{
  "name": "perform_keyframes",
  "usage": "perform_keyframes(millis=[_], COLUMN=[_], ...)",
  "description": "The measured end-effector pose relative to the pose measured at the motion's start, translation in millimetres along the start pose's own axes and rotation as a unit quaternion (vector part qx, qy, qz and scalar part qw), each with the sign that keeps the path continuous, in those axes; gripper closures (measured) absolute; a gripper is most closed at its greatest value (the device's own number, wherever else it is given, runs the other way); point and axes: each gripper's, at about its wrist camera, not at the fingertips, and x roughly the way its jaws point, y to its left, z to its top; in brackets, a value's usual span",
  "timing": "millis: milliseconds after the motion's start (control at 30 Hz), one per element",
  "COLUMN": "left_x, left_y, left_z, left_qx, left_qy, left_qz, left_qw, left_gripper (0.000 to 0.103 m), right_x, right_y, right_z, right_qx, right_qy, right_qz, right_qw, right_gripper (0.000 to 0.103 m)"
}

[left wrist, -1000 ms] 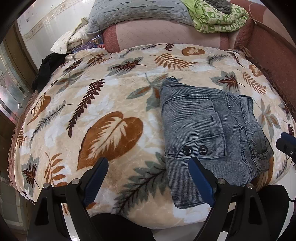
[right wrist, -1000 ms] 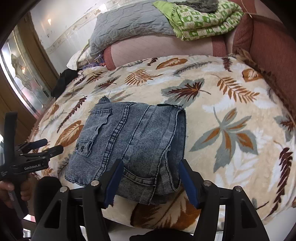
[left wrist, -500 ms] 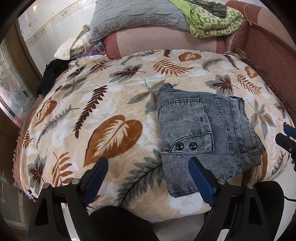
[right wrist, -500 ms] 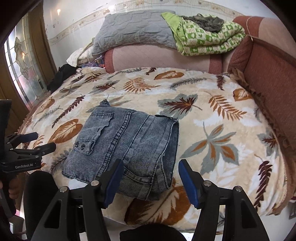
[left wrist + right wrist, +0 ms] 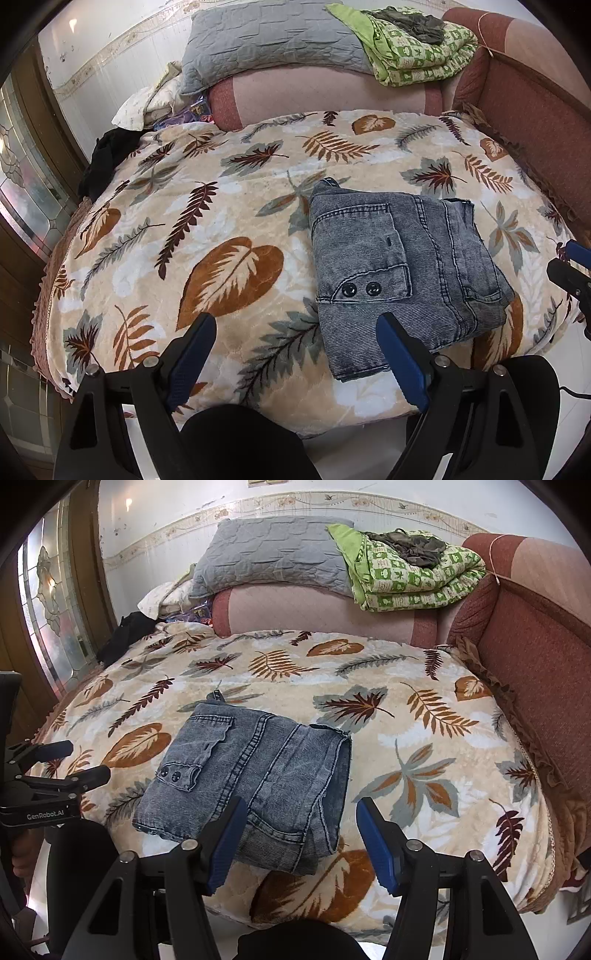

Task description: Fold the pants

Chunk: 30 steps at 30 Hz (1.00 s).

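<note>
Left wrist view: the left hand-held gripper stands wide open, its blue pads far apart with nothing between them and nothing touched. It hangs above the near edge of the bed, which is covered by a leaf-patterned blanket. The pants, grey-blue denim, lie folded into a compact block on the blanket, right of the middle, near the front edge. A pocket flap with two dark snaps faces up. At the right border only the finger tips of the right hand-held gripper show, beside the pants and clear of them; from here its opening cannot be judged. A black garment lies at the far left corner of the bed.

Right wrist view: the right hand-held gripper is also open, somewhat less wide, empty, and apart from the pants, whose near corner appears between the pads but lies below on the blanket. This view shows the folded edge and stacked layers on the right side of the pants more plainly. It also shows the left hand-held gripper from the side at the left border, fingers spread, holding nothing, with part of a hand under it. At the head of the bed, a grey pillow and a green patterned quilt rest on a pink bolster.
</note>
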Motion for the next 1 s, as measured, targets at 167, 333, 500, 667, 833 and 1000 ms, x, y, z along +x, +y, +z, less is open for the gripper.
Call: perform_keyframes(millis=[167, 333, 500, 667, 833, 1000], left_x=[3, 7, 11, 12, 15, 16], left_y=[-1, -2, -3, -4, -5, -5], left_z=[0, -1, -1, -1, -2, -2], left_qx=[0.001, 0.002, 0.002, 0.002, 0.003, 0.003], left_qy=[0.004, 0.009, 0.012, 0.012, 0.015, 0.017], left_qz=[0.0, -0.001, 0.0, -0.001, -0.001, -0.001], left_qw=[1.0, 1.0, 0.9999, 0.9999, 0.9999, 0.9998], left_gripper=[0.014, 0.015, 0.015, 0.015, 0.015, 0.015], right_x=[3, 7, 11, 12, 13, 15], right_y=[1, 0, -2, -2, -2, -2], right_z=[0, 0, -2, -3, -3, -4], right_qx=[-0.003, -0.003, -0.001, 0.0, 0.0, 0.001], right_qy=[0.003, 0.008, 0.012, 0.013, 0.015, 0.019], right_qz=[-0.004, -0.005, -0.004, -0.005, -0.005, -0.006], right_qw=[1.0, 1.0, 1.0, 1.0, 1.0, 1.0], right_gripper=[0.038, 0.038, 0.038, 0.038, 0.038, 0.038])
